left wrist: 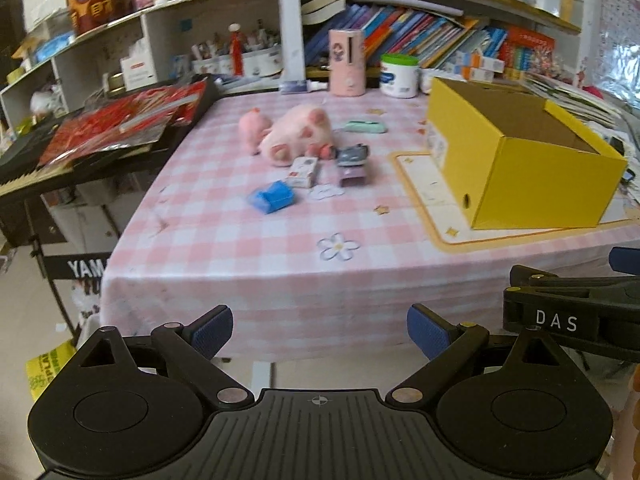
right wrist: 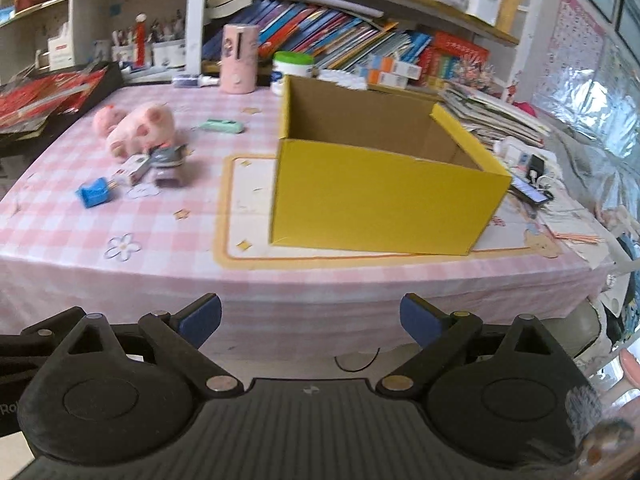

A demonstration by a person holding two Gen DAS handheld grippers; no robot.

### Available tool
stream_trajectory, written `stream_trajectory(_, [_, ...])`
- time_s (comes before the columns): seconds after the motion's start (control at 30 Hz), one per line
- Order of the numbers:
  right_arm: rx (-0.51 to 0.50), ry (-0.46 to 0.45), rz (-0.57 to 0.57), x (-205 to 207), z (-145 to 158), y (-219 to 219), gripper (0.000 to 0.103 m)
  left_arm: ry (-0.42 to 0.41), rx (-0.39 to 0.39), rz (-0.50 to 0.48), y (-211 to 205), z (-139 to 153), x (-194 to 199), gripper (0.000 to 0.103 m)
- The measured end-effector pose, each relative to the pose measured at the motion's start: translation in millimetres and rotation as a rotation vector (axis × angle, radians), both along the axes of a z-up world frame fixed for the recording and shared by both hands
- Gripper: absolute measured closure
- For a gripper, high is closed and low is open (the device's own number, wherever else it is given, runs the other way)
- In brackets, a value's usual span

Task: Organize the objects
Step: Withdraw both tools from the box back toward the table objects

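Small objects lie in a loose cluster on the pink checked tablecloth, well ahead of the left gripper and slightly to its left: a large pink plush pig with a smaller pink plush touching its far-left side, a blue block nearest the gripper, a small white carton just beyond the block, a grey toy figure to the right of the carton, and a mint-green case farther off. The yellow cardboard box stands open-topped ahead and to the right of this gripper, on a cream mat with an orange border; what can be seen of its inside is bare cardboard. The left gripper's blue-padded fingers stand wide apart with nothing between them, in front of the table's near edge.

From the right gripper, the yellow box sits straight ahead, and the cluster lies ahead to its left, with the pig and blue block well apart from the box. Its jaws are also spread wide and empty, short of the table edge. Its black body shows at the right edge of the left wrist view, just beside the left gripper. Beyond the table, bookshelves and a pink cylinder stand at the far side.
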State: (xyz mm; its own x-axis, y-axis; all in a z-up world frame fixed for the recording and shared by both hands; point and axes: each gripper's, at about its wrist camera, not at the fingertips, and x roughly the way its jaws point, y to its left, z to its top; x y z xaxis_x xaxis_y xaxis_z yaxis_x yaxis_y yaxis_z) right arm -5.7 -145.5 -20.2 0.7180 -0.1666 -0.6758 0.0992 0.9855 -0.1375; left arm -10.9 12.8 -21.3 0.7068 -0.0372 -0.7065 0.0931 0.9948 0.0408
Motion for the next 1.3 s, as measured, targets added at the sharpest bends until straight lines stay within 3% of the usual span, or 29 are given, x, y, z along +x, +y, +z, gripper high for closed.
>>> stream_trajectory(0.83, [0.053, 0.003, 0.162, 16, 6, 63, 0.006, -0.025, -0.024, 0.140, 66, 6, -2, 0.007])
stream_trajectory(1.3, [0.098, 0.023, 0.240, 67, 1, 73, 0.009, 0.001, -0.029, 0.201, 73, 0, 43, 0.007])
